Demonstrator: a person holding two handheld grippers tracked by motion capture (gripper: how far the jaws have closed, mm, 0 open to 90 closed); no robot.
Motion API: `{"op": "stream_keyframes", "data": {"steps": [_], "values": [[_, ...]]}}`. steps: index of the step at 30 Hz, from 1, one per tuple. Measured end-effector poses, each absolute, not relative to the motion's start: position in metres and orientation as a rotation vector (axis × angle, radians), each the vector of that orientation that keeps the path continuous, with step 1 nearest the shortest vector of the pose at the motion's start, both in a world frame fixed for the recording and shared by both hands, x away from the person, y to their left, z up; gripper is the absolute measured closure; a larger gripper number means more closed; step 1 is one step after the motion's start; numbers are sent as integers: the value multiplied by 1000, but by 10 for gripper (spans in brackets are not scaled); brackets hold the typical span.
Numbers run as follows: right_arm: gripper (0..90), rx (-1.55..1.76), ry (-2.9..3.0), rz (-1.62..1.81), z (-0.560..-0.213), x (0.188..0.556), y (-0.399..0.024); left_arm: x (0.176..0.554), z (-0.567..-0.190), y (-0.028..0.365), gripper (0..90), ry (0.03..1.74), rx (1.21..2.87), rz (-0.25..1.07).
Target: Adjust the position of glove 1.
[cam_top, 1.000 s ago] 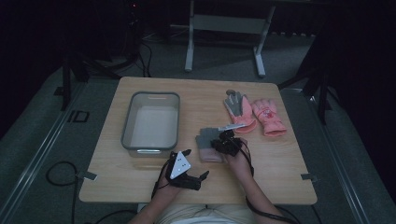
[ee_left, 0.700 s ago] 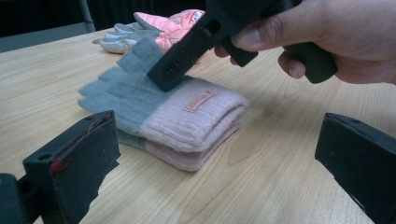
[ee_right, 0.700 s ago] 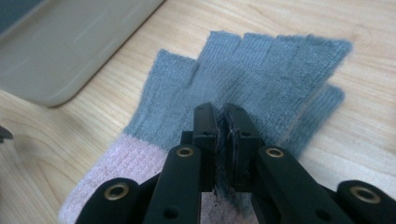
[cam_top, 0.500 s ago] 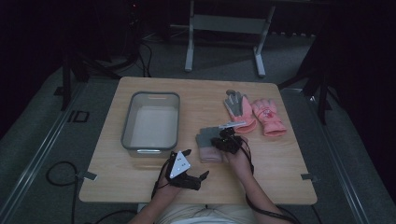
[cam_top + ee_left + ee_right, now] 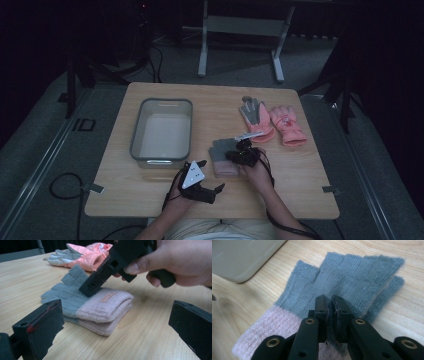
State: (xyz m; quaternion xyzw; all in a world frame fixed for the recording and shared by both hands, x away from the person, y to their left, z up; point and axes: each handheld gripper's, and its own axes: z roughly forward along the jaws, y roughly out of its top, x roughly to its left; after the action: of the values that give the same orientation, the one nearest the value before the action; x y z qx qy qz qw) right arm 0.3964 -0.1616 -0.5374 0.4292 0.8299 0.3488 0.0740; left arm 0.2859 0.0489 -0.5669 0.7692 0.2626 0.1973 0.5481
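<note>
- Pinching the knit of the grey-and-pink gloves (image 5: 342,280) with the right tool (image 5: 329,302); jaws nearly together with a fold of grey fabric caught between them, just above the pink cuff.
- Lying stacked, one glove over the other, on the wooden table (image 5: 300,175); sitting near the front edge, just right of the tray; grey fingers pointing away from the person, pink cuffs (image 5: 105,307) toward the person.
- Coming down on the gloves (image 5: 75,295) from above in the left gripper view; right hand (image 5: 182,262) wrapping the right tool's black body, its tip (image 5: 92,285) touching the fabric where grey meets pink.
- Resting low near the table's front edge, left of the gloves (image 5: 223,155); left tool (image 5: 210,176) gaping wide with nothing between its jaws; grey three-cornered plate (image 5: 192,175) showing on top.
- Facing the glove pair from the cuff side, apart from it, with both black jaws framing it in the left gripper view.
- Sitting left of centre: a clear rectangular tray (image 5: 162,132); near the gloves, not touching.
- Lying at the far right: a grey-palmed glove (image 5: 255,117) and a pink glove (image 5: 286,124) side by side, touching; well apart from the left tool.
</note>
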Motion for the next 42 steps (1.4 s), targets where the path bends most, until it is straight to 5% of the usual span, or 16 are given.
{"op": "stream_keyframes", "data": {"steps": [5, 13, 21, 31, 32, 42], "values": [[685, 1288, 2420, 1120, -516, 395, -173, 290, -554, 39, 0, 586, 1861, 480], [679, 1325, 2337, 1144, -499, 409, -188, 309, -535, 19, 54, 534, 1994, 396], [655, 1425, 2333, 1103, -509, 426, -192, 325, -543, 0, 145, 352, 2230, 484], [537, 1543, 2352, 1064, -533, 440, -188, 329, -558, -1, 361, 285, 2311, 589], [524, 1560, 2359, 1044, -536, 440, -186, 329, -558, -1, 456, 289, 2310, 596], [538, 1622, 2396, 1082, -547, 441, -179, 338, -558, 8, 696, 305, 2274, 484]]}}
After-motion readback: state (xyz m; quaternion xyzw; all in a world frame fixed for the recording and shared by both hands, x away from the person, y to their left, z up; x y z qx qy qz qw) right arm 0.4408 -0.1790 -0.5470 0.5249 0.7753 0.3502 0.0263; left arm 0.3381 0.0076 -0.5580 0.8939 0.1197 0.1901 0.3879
